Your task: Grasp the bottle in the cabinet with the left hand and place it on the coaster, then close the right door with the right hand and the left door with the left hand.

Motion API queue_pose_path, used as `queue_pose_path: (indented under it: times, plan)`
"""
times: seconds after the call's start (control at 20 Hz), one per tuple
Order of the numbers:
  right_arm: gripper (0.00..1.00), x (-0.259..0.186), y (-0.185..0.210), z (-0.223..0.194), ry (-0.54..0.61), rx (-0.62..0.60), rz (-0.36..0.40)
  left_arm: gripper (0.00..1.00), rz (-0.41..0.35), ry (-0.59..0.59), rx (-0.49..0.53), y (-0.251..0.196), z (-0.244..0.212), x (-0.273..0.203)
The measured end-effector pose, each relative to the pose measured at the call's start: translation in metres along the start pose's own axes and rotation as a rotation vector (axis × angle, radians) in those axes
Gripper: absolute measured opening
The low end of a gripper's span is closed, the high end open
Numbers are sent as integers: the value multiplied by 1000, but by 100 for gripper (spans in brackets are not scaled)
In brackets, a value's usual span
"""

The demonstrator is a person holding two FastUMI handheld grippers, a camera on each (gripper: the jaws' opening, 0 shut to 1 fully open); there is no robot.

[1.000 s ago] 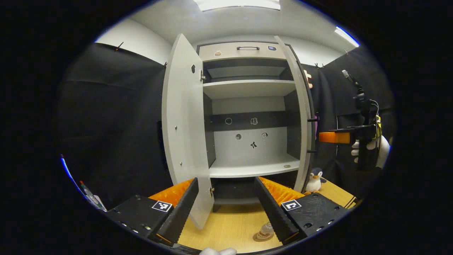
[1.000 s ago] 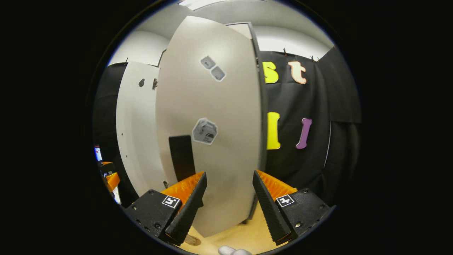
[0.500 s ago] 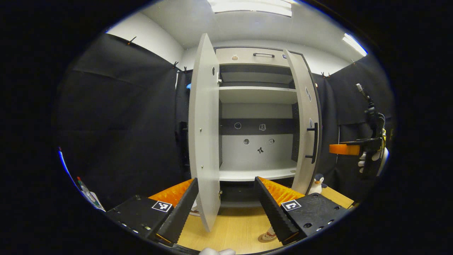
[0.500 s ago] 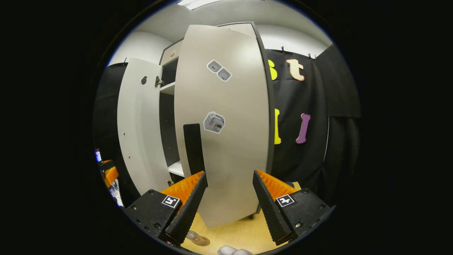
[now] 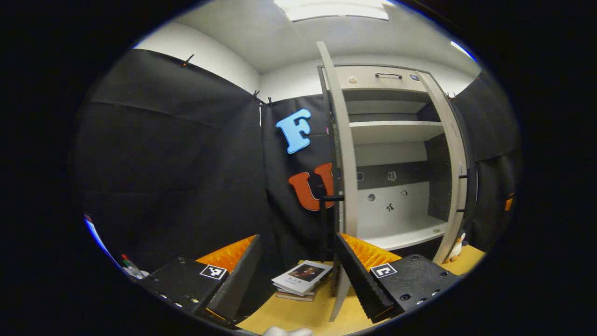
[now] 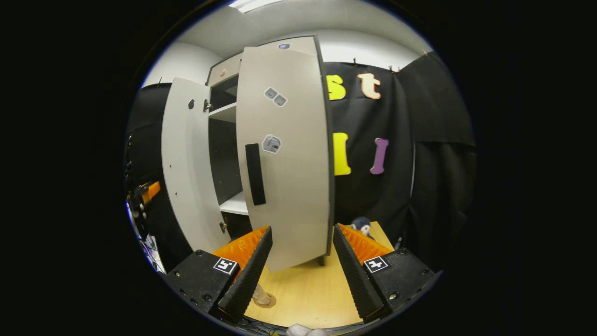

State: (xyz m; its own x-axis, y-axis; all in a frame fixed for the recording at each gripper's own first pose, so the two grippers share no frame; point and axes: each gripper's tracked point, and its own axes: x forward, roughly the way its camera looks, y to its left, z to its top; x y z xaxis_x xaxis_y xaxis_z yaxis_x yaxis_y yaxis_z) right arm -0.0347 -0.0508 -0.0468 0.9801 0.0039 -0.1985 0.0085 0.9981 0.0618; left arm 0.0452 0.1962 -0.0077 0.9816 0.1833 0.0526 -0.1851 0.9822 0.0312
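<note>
In the left gripper view the left gripper (image 5: 296,273) hangs wide open and empty, its left door (image 5: 343,186) edge-on at twelve o'clock, likely lining up a push. The cabinet (image 5: 396,140) shelves look bare. In the right gripper view the right gripper (image 6: 298,266), also spread and empty, faces the part-closed right door (image 6: 289,158). The bottle (image 6: 260,295) stands on the coaster (image 6: 266,302) at seven o'clock on the table (image 6: 308,294).

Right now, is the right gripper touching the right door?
Apart. In the right gripper view, the right gripper is open, and the right door stands beyond its fingertips, with bare tabletop between.
</note>
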Motion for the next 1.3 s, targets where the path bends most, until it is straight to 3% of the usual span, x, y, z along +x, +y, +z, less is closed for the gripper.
queue_pose_path:
  times: [0.35, 0.6, 1.1, 1.2, 1.3]
  plan:
    - [81, -39, -25, -23, 37, 56, -103, 96, -4, 28, -1, 21, -4, 63]
    - [81, -50, -35, -31, 53, 57, -133, 93, -6, 42, -1, 20, -12, 73]
    - [81, -34, -28, -36, 83, 38, -63, 88, 14, 49, 111, 20, -11, 72]
    - [81, -31, -30, -38, 88, 37, -53, 84, 17, 51, 101, 18, -12, 71]
    - [81, -28, -35, -41, 100, 31, -53, 88, 15, 56, 65, 13, -14, 69]
